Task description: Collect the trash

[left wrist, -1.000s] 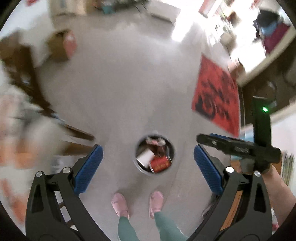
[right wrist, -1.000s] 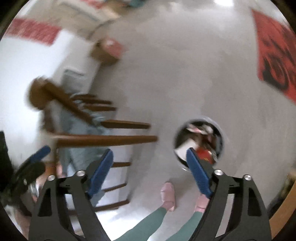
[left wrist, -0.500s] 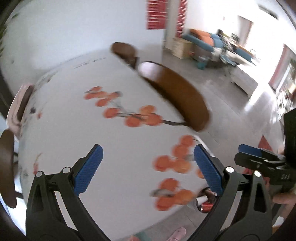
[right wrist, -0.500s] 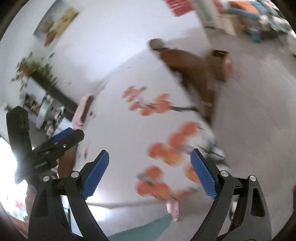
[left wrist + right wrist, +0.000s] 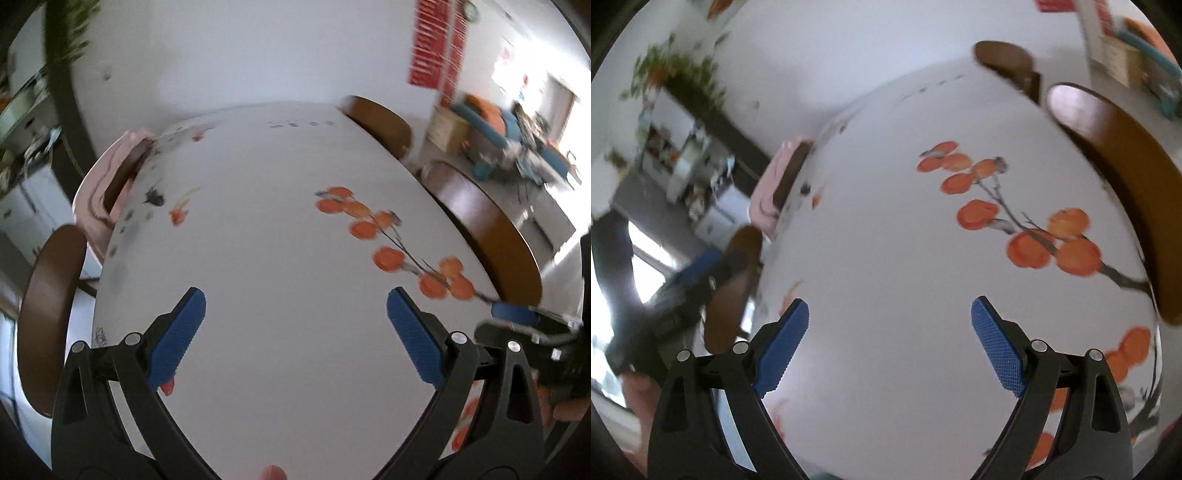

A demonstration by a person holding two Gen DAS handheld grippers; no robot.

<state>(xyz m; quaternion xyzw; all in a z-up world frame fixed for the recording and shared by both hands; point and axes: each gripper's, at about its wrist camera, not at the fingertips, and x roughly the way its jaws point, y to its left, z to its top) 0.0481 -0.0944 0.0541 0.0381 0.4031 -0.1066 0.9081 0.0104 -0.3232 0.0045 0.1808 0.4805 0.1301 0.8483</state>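
Left tool point(image 5: 295, 325) and right tool point(image 5: 890, 334) both gape, carrying nothing, above tabletop point(image 5: 266, 236). No trash visible, perhaps blur-hidden; risk: blind sweep clips chair point(image 5: 487, 236) at frame right.

Right tool over the painted surface

The right tool point(image 5: 889, 332) hangs with its blue pads point(image 5: 996, 349) spread wide and nothing between them, above a white surface point(image 5: 886, 236) printed with orange fruit on dark branches point(image 5: 1027, 229). A brown chair back point(image 5: 1123, 192) curves along the surface's right edge, and a second chair point(image 5: 1008, 61) sits at the far end. On the left edge a pink cloth point(image 5: 772, 192) drapes over another chair, with the left tool point(image 5: 698, 269) blurred just below it. A leafy plant point(image 5: 679, 74) stands by the far wall.
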